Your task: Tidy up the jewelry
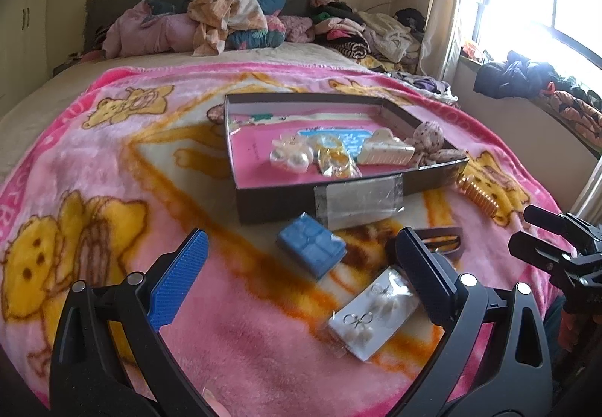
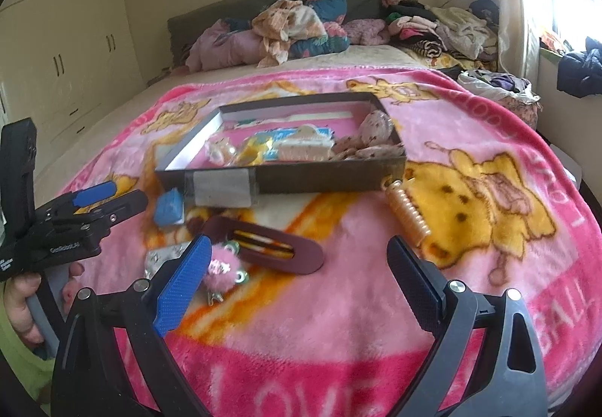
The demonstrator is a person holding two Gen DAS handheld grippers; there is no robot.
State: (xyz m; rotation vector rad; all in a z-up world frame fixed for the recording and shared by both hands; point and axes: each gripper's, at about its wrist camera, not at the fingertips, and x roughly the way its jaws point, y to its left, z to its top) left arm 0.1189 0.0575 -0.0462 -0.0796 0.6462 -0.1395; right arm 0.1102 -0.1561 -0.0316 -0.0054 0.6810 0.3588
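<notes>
Both the left gripper [image 1: 301, 270] and right gripper [image 2: 301, 274] are held wide and empty above the pink blanket [image 2: 338, 323]. Just before the dark box [image 1: 278, 200], a blue case [image 1: 311, 250], earring card [image 1: 372, 319] and maroon clip [image 2: 267, 244] are seen; inside it, pearls [image 1: 290, 157] and a cream claw clip [image 1: 383, 151] are kept

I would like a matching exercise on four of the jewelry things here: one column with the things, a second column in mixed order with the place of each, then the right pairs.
Things:
1. pearl earrings
2. blue case
3. gold spiral clip
4. maroon oval clip

Places:
A. on the blanket, by the right near corner of the box
B. inside the box
C. on the blanket, nearest the right tool's blue finger
D. on the blanket, just before the taped box wall

Pairs: 1-B, 2-D, 3-A, 4-C
</notes>
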